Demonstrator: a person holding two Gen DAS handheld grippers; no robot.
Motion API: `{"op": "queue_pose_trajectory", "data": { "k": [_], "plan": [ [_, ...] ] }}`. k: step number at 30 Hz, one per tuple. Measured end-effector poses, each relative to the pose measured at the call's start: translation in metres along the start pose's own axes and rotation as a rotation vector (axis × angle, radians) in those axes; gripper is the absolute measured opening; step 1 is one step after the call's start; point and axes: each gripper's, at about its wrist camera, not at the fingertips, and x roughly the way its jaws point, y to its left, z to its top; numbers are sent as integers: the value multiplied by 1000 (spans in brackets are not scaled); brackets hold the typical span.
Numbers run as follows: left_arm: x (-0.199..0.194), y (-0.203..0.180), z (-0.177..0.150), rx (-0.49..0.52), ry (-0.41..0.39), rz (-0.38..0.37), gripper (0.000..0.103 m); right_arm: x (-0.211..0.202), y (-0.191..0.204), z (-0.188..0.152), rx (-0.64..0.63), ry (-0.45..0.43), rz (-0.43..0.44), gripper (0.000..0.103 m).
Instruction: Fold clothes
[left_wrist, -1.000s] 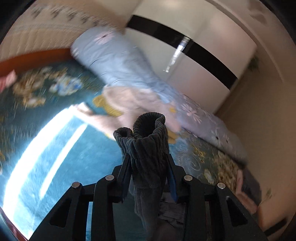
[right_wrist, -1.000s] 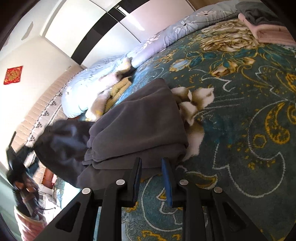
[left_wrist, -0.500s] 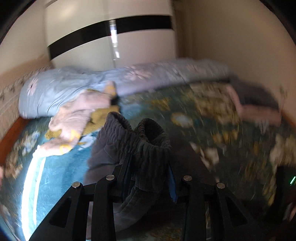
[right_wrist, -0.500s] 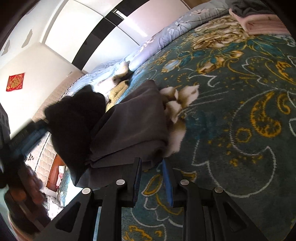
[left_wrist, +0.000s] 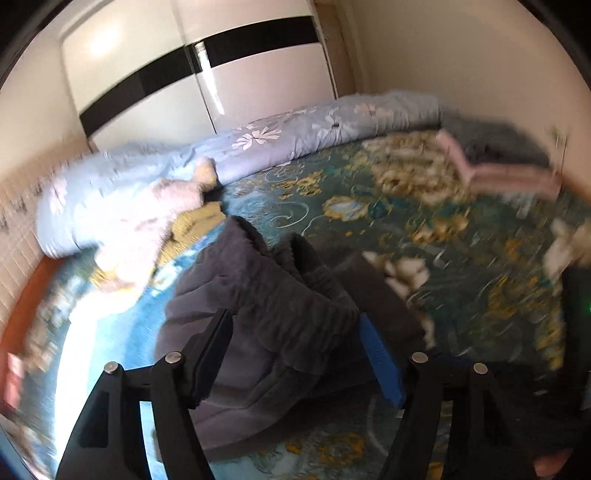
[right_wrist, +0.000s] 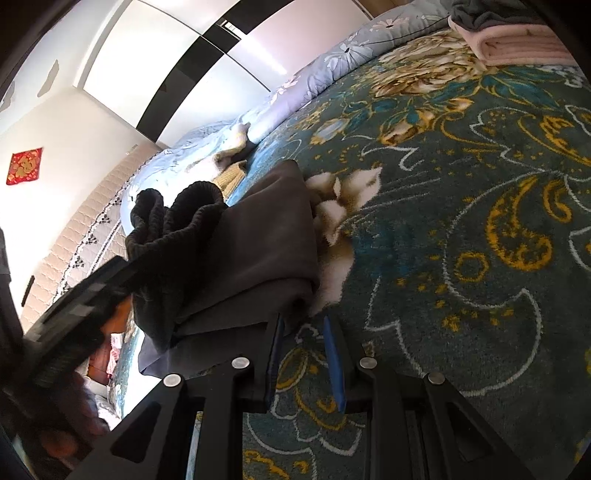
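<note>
Trousers (left_wrist: 280, 314) of dark grey fleece, with a ribbed elastic waistband (right_wrist: 177, 210), lie on the bed (right_wrist: 461, 236), whose teal cover carries a gold floral pattern. Left side first: the left gripper (left_wrist: 295, 354) stands with its jaws spread wide, and the bunched waistband end sits between them; the cloth appears to touch the left jaw, but a firm clamp cannot be confirmed, so the jaws look released or releasing. This end of the garment is raised and crumpled, with the band curled into two loops. Centre: the remaining body of the trousers lies flat in at least two stacked layers, with a fairly straight folded edge facing the right gripper. Right side: the right gripper (right_wrist: 304, 354) hovers just beside that folded edge with its jaws narrowly parted and nothing between them; only the bed cover shows in the gap. Progress, as a judgement: the fold is well advanced, with the legs already doubled over, and the waistband end being laid onto the stack is probably the last fold. Remaining work: flatten the bunched band, square the edges, then transfer the bundle. Far right, at the bed corner, a folded stack (right_wrist: 517, 37) of pink and grey items indicates finished pieces. A loose heap of pale and yellow clothes (left_wrist: 155, 221) near the blue quilt (left_wrist: 295, 133) appears still unfolded.
</note>
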Motion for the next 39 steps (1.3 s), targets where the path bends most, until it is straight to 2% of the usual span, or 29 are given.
{"op": "queue_pose_trajectory", "data": {
  "k": [3, 6, 7, 9, 11, 12, 13, 15, 17, 20, 22, 24, 26, 28, 31, 32, 34, 39],
  "plan": [
    [-12, 35, -2, -131, -31, -93, 72, -2, 3, 0, -3, 1, -13, 26],
    [-20, 83, -13, -275, -85, -73, 80, -7, 8, -1, -10, -6, -16, 26],
    [-20, 100, -18, -329, -94, -58, 86, -10, 9, -1, -14, -10, -14, 26],
    [-14, 139, -35, -474, -59, -31, 87, -12, 17, 1, -22, -12, 4, 27],
    [-5, 166, -53, -584, -6, -21, 87, -12, 26, 3, -36, -11, 30, 33],
    [0, 177, -62, -629, 21, -18, 87, -13, 33, 4, -52, -12, 47, 42],
    [3, 185, -70, -665, 39, -22, 87, -13, 42, 6, -74, -15, 72, 58],
    [5, 196, -85, -711, 38, -54, 87, -12, 57, 11, -92, -21, 128, 71],
    [6, 204, -96, -765, 26, -110, 87, -9, 72, 19, -102, -19, 180, 77],
    [7, 216, -111, -845, 8, -195, 87, 2, 90, 36, -120, -22, 157, 80],
    [10, 220, -120, -866, 18, -228, 87, 6, 95, 50, -130, -24, 128, 80],
    [14, 222, -125, -857, 42, -217, 87, 5, 99, 66, -124, -37, 80, 80],
    [19, 222, -125, -850, 58, -213, 87, 0, 106, 76, -141, -58, 82, 80],
    [23, 222, -126, -843, 77, -214, 87, 0, 118, 86, -187, -34, 116, 80],
    [28, 218, -129, -834, 97, -226, 87, 21, 131, 91, -238, 73, 157, 80],
    [29, 217, -130, -831, 101, -232, 87, 33, 133, 93, -240, 114, 136, 80],
    [30, 216, -132, -829, 109, -231, 87, 50, 133, 95, -234, 154, 92, 80],
    [34, 220, -137, -837, 135, -225, 87, 87, 134, 102, -202, 235, 102, 71]
  ]
}}
